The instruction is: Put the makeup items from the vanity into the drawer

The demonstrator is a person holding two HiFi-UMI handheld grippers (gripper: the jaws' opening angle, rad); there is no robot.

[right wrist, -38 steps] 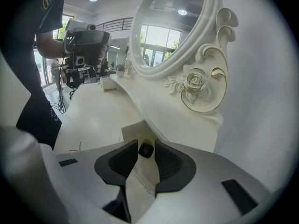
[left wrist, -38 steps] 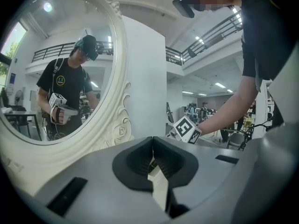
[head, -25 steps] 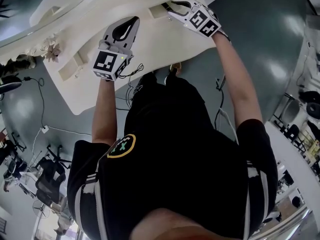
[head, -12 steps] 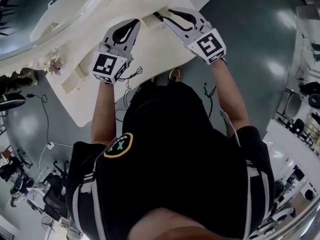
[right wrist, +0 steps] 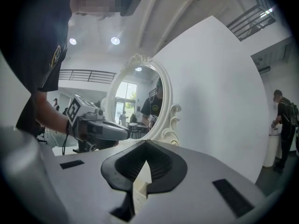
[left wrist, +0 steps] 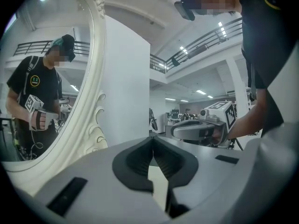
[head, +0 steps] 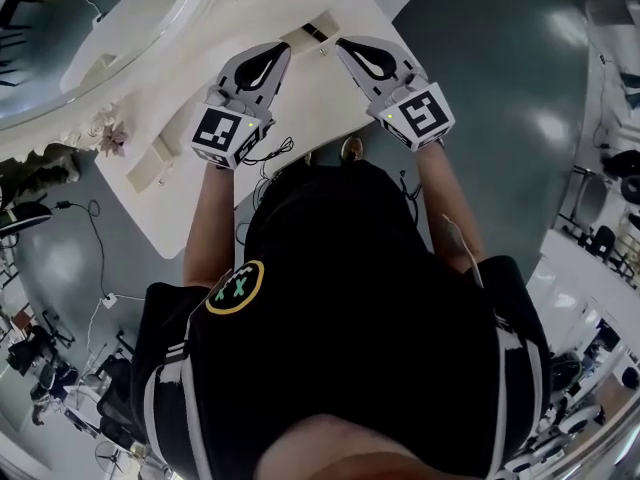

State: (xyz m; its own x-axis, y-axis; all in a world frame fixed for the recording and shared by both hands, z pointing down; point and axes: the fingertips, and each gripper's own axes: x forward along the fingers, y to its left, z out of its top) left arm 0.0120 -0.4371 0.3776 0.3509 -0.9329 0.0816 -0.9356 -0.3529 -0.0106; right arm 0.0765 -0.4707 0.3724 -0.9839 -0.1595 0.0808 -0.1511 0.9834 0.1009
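Vanity from overhead, oval mirror upright in right gripper view

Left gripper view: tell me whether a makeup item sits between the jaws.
No: the left gripper has its jaws closed tip to tip, with nothing held between them.

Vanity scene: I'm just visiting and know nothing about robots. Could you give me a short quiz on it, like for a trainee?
1. True or false: the right gripper holds a makeup item.
2. In the right gripper view, the mirror reflects: A) a person in a black shirt; B) an open drawer; C) a cat.
3. On the left gripper, are the jaws apart or together?
Key: 1 false, its jaws have just closed on nothing; 2 A; 3 together.
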